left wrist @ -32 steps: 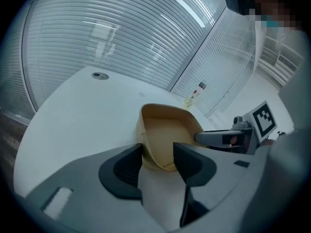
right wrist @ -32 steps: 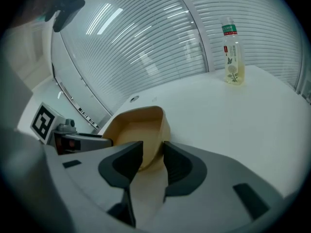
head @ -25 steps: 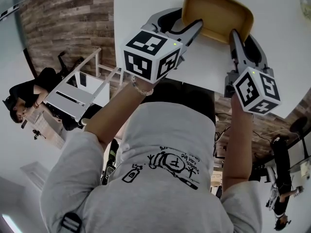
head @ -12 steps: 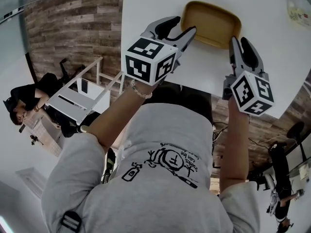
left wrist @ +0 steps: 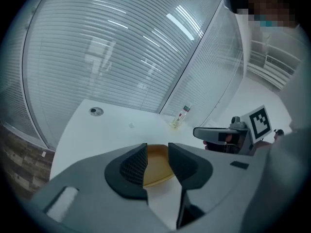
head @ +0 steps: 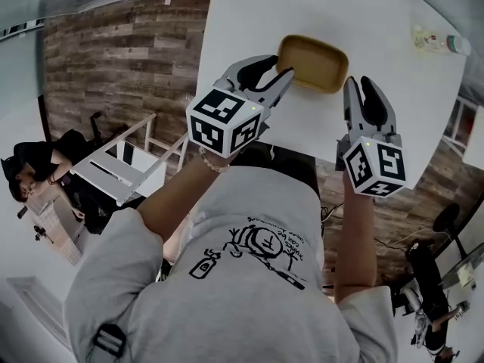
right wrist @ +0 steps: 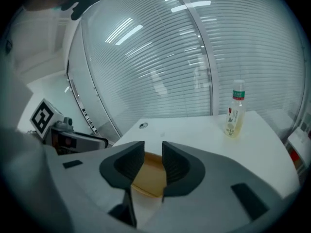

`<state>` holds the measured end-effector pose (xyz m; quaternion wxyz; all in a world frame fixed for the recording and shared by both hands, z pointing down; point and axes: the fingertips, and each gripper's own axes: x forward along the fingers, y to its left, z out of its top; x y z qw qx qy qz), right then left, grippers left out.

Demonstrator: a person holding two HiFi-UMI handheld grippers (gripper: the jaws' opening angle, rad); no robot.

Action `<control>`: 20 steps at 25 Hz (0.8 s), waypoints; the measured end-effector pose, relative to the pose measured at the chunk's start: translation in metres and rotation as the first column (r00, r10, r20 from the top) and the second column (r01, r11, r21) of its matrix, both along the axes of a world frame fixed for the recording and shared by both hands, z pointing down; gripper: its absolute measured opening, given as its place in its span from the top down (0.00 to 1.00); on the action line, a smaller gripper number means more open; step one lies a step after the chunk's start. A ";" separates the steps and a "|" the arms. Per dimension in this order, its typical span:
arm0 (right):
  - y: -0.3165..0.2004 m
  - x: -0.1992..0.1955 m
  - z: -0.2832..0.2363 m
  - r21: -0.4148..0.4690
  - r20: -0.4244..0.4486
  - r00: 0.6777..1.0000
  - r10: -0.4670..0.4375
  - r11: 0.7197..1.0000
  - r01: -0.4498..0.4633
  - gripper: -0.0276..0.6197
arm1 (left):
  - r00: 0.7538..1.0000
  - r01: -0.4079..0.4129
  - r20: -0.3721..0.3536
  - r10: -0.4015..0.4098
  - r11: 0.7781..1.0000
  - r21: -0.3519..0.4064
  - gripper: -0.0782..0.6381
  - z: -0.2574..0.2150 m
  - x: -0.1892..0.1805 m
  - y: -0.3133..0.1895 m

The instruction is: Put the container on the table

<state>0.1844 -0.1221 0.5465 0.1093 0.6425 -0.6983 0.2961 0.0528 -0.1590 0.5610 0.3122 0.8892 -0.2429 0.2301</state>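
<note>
1. Our left hand-held gripper [head: 281, 66] has its jaws a narrow gap apart. They have just been closing, and nothing sits between the pads.
2. Our right hand-held gripper [head: 361, 91] shows a similar narrow gap. Its jaws have also just been closing, and they grip nothing.
3. The yellow container [head: 314, 63] lies right way up on the white table [head: 249, 21], near the edge on our side.
4. In each gripper view we see the container past the jaw tips, down on the table, not between the pads.
5. In the head view the two grippers flank the container, left tip by its near-left rim, right tip just off its right end.
6. A bottle [head: 435, 42] lies at the table's far right, well apart from the container.
</note>
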 end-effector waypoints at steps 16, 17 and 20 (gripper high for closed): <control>0.019 -0.031 -0.143 0.181 -0.100 0.991 -0.092 0.977 0.110 0.91 | 0.976 0.022 -0.216 0.005 0.992 0.122 0.88 -0.156 -0.007 0.015; 0.019 -0.032 -0.154 0.199 -0.109 0.989 -0.097 0.973 0.117 0.91 | 0.974 0.022 -0.228 0.009 0.991 0.134 0.88 -0.166 -0.007 0.015; 0.022 -0.039 -0.183 0.242 -0.128 0.986 -0.105 0.961 0.134 0.92 | 0.966 0.017 -0.257 0.025 0.987 0.161 0.88 -0.189 -0.008 0.020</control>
